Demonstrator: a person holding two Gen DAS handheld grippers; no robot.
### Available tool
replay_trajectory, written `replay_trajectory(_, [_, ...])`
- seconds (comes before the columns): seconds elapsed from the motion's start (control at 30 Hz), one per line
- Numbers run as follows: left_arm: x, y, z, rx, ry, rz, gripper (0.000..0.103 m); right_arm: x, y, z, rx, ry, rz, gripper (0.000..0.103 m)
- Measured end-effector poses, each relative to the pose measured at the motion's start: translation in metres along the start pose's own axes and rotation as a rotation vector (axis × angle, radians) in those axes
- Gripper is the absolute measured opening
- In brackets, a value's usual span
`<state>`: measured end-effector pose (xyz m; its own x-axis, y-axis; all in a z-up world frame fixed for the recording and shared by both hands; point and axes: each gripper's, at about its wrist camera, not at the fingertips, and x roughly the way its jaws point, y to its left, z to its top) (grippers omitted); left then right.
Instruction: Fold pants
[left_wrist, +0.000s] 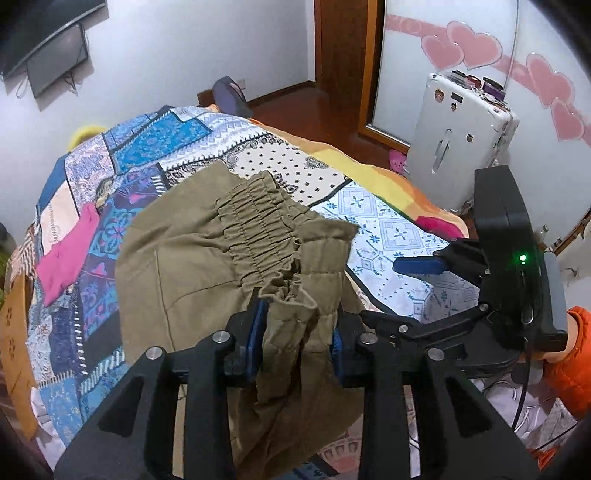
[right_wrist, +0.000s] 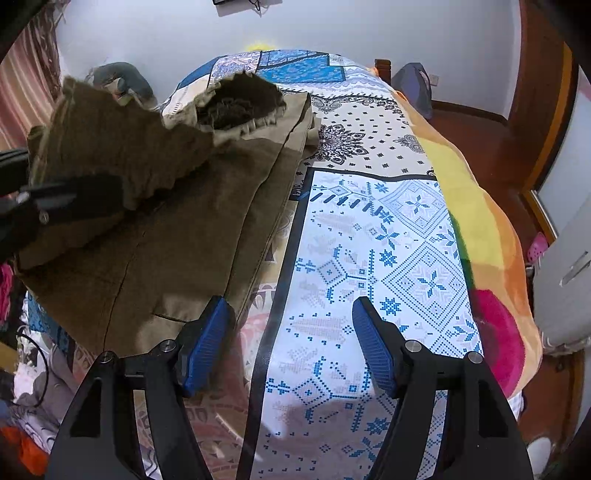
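Olive pants (left_wrist: 192, 258) with a ruched elastic waistband lie on the patchwork bedspread (right_wrist: 388, 258). My left gripper (left_wrist: 297, 328) is shut on a bunched part of the waistband, which sits pinched between its blue pads, with cloth hanging below them. In the right wrist view that waistband end is lifted and folded over the rest of the pants (right_wrist: 166, 240), and the left gripper's black fingers (right_wrist: 74, 192) show at the left edge. My right gripper (right_wrist: 293, 339) hovers open over the bedspread just right of the pants, nothing between its fingers; it also shows in the left wrist view (left_wrist: 391, 291).
A pink cloth (left_wrist: 66, 258) lies on the bed left of the pants. A white suitcase (left_wrist: 454, 147) stands on the wooden floor beyond the bed's right edge, by a mirrored door with pink hearts. An orange blanket (right_wrist: 480, 229) edges the bed. A person's orange sleeve (left_wrist: 576, 350) is at right.
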<state>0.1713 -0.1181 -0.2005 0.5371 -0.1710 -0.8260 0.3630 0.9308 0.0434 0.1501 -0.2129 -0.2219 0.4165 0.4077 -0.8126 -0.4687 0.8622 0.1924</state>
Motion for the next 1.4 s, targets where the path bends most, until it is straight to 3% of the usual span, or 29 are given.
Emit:
replay_trajectory(0.1, [-0.002, 0.001, 0.002, -0.022, 0.025, -0.026, 0.047, -0.005, -0.002, 0.001, -0.001, -0.007, -0.011, 0.066])
replay_trajectory(0.17, [-0.009, 0.002, 0.004, -0.036, 0.021, -0.029, 0.05, -0.012, -0.004, 0.0, 0.008, -0.034, -0.024, 0.066])
replay_trajectory(0.3, [-0.04, 0.006, 0.004, -0.045, -0.056, -0.025, 0.064, -0.027, -0.009, 0.0, 0.019, -0.069, -0.045, 0.066])
replay_trajectory(0.4, [-0.064, 0.022, 0.004, -0.079, -0.115, -0.018, 0.069, -0.038, -0.01, 0.004, 0.014, -0.093, -0.062, 0.066])
replay_trajectory(0.5, [-0.074, 0.041, 0.002, -0.105, -0.146, 0.036, 0.075, -0.05, -0.01, 0.01, 0.017, -0.13, -0.062, 0.066])
replay_trajectory(0.6, [-0.062, 0.063, -0.009, -0.128, -0.104, 0.107, 0.076, -0.06, -0.004, 0.02, 0.015, -0.168, -0.042, 0.066])
replay_trajectory(0.83, [-0.019, 0.08, -0.051, -0.19, 0.05, 0.115, 0.076, -0.059, 0.031, 0.036, -0.056, -0.219, 0.02, 0.07])
replay_trajectory(1.07, [-0.015, 0.083, -0.08, -0.226, 0.05, 0.09, 0.079, -0.016, 0.053, 0.023, -0.092, -0.115, 0.048, 0.07])
replay_trajectory(1.2, [-0.03, 0.089, -0.078, -0.237, 0.03, 0.147, 0.078, -0.014, 0.041, 0.01, 0.005, -0.085, 0.101, 0.07])
replay_trajectory(1.4, [-0.047, 0.127, -0.057, -0.33, -0.035, 0.166, 0.078, -0.016, 0.042, 0.002, 0.002, -0.076, 0.108, 0.07])
